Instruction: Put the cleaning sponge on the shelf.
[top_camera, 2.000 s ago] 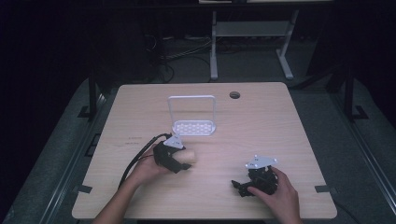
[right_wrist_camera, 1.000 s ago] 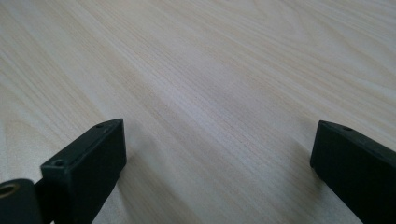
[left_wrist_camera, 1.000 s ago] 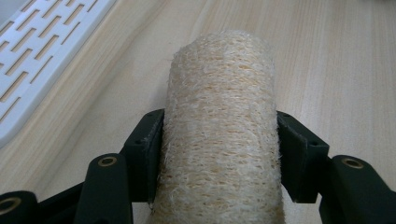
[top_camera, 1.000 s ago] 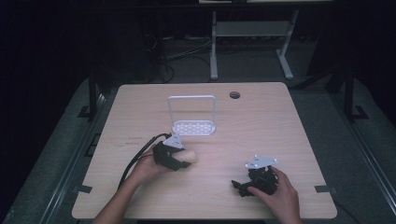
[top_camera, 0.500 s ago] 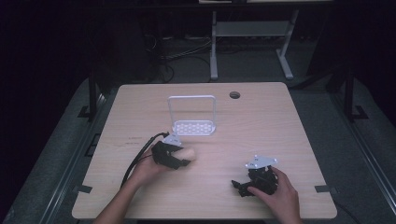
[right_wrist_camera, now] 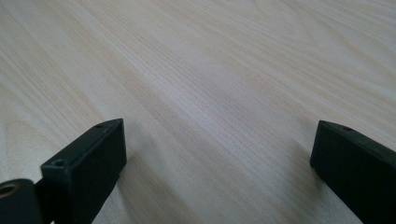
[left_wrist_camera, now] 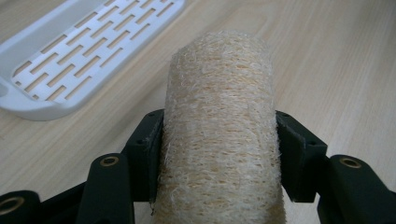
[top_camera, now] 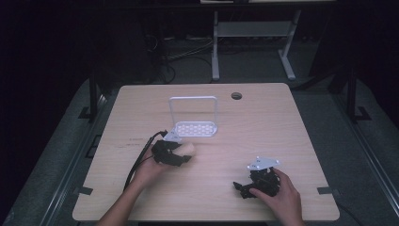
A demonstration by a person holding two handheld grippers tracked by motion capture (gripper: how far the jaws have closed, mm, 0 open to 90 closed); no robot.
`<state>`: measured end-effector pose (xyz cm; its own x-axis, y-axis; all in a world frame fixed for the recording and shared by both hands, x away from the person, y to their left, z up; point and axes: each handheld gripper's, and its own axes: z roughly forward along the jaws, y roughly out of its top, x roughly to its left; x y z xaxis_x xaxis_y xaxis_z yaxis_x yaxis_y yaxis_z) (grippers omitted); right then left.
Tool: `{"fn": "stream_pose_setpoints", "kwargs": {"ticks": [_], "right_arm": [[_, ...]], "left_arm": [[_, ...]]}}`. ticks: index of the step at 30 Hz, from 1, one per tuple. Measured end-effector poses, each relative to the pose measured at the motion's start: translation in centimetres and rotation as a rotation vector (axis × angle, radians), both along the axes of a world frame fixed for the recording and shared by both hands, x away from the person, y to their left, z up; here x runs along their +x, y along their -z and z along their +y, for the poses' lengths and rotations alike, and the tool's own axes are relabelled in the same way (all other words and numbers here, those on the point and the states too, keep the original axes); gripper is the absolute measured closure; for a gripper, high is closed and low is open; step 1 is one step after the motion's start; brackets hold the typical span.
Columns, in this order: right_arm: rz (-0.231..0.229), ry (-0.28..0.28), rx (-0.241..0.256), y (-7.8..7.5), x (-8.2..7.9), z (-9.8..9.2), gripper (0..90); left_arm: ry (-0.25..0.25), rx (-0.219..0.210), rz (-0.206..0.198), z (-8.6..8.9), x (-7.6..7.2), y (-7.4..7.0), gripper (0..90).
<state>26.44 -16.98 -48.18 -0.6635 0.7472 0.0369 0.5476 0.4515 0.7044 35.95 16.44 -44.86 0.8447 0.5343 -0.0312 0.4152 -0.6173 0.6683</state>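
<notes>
Between left tool [left_wrist_camera: 219, 135] jaws, loofah [left_wrist_camera: 219, 135] lengthwise, pointing forward.

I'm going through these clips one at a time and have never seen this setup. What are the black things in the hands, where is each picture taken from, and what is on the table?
No robot here: a person holds a hand-held gripper in each hand. The high view looks down on a wooden table. The left gripper is shut on a rough beige loofah roll; the left gripper view looks along its two black fingers, which press the roll's sides. Just beyond lies a white slotted rack with an upright frame. The right gripper sits low near the table's front edge; the right gripper view shows its fingers spread apart with bare wood between them, so it is open and holds nothing.
</notes>
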Motion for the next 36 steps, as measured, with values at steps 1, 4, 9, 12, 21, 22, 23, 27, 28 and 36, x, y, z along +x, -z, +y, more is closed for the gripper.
{"fn": "stream_pose_setpoints", "kwargs": {"ticks": [1,4,9,12,21,22,23,27,28,36], "right_arm": [[0.0,0.0,0.0,0.0,0.0,0.0,3.2],[0.0,0.0,0.0,0.0,0.0,0.0,3.2],[0.0,0.0,0.0,0.0,0.0,0.0,3.2],[0.0,0.0,0.0,0.0,0.0,0.0,3.2],[0.0,0.0,0.0,0.0,0.0,0.0,3.2],[0.0,0.0,0.0,0.0,0.0,0.0,3.2],[0.0,0.0,0.0,0.0,0.0,0.0,3.2],[0.0,0.0,0.0,0.0,0.0,0.0,3.2],[0.0,0.0,0.0,0.0,0.0,0.0,3.2],[0.0,0.0,0.0,0.0,0.0,0.0,3.2]], "left_arm": [[-0.011,-0.001,-0.001,-0.1,0.0,-0.1,41.2],[-0.017,-0.005,0.0,-0.1,0.1,-0.1,41.2],[-0.029,-0.021,-0.003,0.0,0.4,-0.1,41.2],[-0.049,-0.042,0.008,0.2,0.9,0.0,41.2],[-0.066,-0.034,0.013,-0.2,1.7,-0.4,41.1],[-0.066,-0.034,0.013,-0.2,1.7,-0.4,41.1],[-0.068,-0.036,0.012,-0.3,1.8,-0.4,41.1],[-0.079,-0.055,0.013,-0.5,2.2,-0.3,41.2],[-0.079,-0.055,0.013,-0.5,2.2,-0.3,41.2],[-0.083,-0.042,0.011,-0.9,2.8,-0.7,41.2]]}}
